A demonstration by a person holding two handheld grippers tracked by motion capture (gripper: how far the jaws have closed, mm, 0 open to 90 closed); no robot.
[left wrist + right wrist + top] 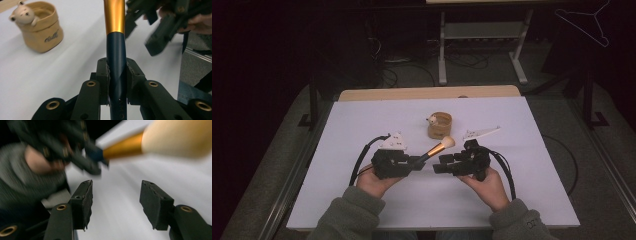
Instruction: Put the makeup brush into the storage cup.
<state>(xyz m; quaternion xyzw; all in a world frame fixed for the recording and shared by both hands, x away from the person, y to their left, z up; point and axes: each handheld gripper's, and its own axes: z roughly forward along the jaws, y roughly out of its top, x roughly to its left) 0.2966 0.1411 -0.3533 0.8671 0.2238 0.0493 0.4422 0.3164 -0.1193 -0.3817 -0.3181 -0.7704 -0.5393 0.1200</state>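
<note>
A: Surface?
B: White table (362,200), dark room.
A: Grippers?
B: Left gripper (117,75) pinches the makeup brush (437,149) by its dark handle, frame centre. Right gripper (115,202) spread, holding nothing.
A: Beyond?
B: Tan cup (440,125) above the brush head.

**Shine on the brush, matt everywhere else**

You've got the brush (115,50) in close: its dark blue handle is glossy and smooth, its gold band looks like polished metal, and its pale head looks soft and fluffy. Your left gripper (116,72) is matt black plastic with brass-coloured inserts. The tan pouch (42,30) looks like coarse cloth. The bench (362,125) cover is smooth, matt white.
</note>
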